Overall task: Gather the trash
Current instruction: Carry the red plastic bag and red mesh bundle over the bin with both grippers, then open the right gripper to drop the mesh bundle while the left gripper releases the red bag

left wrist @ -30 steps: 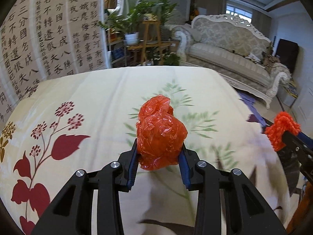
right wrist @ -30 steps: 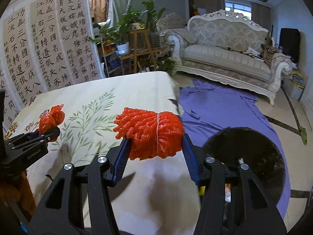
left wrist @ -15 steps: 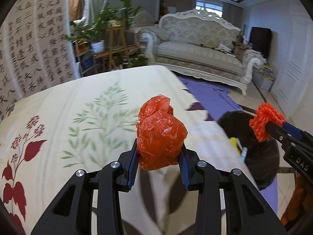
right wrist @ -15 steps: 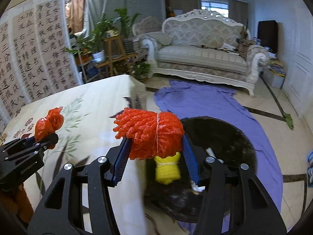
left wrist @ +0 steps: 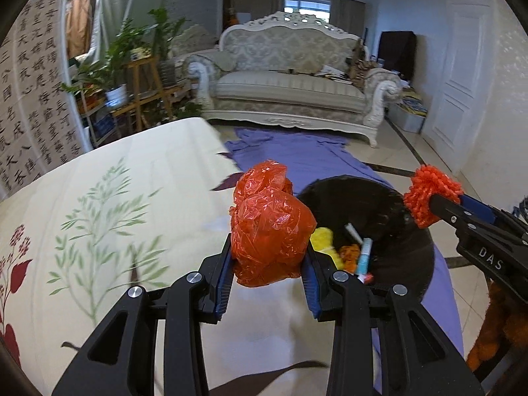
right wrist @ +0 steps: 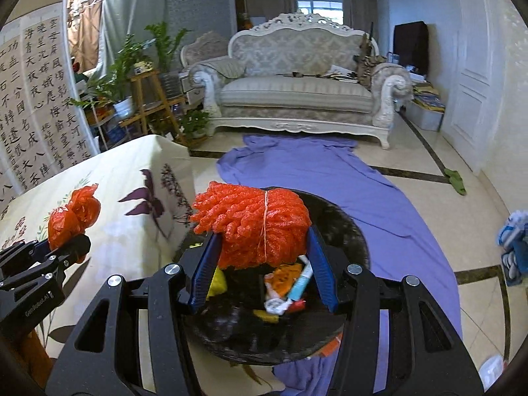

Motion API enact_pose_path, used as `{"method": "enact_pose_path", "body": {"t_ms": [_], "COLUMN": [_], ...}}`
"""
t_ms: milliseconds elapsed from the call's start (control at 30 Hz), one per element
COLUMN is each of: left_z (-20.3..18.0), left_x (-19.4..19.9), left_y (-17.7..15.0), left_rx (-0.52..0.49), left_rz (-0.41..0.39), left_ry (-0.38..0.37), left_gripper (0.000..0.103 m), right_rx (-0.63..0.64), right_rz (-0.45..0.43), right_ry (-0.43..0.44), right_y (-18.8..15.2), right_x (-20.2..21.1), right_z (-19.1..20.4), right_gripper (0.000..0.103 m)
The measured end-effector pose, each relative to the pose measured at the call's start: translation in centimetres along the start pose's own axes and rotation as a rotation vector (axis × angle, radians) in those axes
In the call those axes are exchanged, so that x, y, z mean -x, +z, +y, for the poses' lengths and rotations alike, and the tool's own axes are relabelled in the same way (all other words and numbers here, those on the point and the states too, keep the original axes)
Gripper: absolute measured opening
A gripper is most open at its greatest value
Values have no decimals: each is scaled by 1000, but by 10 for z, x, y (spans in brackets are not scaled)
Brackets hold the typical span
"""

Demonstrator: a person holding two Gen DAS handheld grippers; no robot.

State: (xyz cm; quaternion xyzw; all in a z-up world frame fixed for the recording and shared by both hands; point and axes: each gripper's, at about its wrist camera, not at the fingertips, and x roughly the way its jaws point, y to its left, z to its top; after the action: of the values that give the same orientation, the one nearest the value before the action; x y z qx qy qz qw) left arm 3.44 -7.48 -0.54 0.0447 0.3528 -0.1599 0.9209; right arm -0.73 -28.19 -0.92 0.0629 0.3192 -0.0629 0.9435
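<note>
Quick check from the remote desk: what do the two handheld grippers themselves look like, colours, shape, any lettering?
Both the left gripper and right gripper are matte black with cut-out triangular linkages, silver round screw heads and blue ribbed pads on the jaws. White lettering marks their sides. No cables or sleeves show.

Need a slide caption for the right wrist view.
Right gripper holds orange foam netting above the black trash bin.

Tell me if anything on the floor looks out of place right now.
Yes. A purple cloth lies spread and rumpled across the tiles from the sofa to under the black trash bin, and a small green item lies loose by the right wall.
</note>
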Motion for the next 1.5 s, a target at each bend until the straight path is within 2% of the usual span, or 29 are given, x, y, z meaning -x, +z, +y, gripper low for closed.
{"method": "enact_pose_path", "body": {"t_ms": [567,1267,1433,1500], "left_z": [-54,-65,-68,-69], "left_x": [-48,-71,-72,-71], "left_y": [29,38,39,39], "left_rx": [-93,-122,-121,-118], "left_rz": [8,42,43,36], "left_ry": [-63,-49,-50,-51], "left_gripper": [37,39,45,54], "right_rx": [-25,-52,-65,-69], "right_rz": [33,43,41,38], "right_ry": [-51,-66,-75,-79], "right_y": [7,18,19,19], "right_x": [-28,-54,-54,-52], "right_z": [-31,-37,-41,-42], "right_gripper": [52,56,57,57]}}
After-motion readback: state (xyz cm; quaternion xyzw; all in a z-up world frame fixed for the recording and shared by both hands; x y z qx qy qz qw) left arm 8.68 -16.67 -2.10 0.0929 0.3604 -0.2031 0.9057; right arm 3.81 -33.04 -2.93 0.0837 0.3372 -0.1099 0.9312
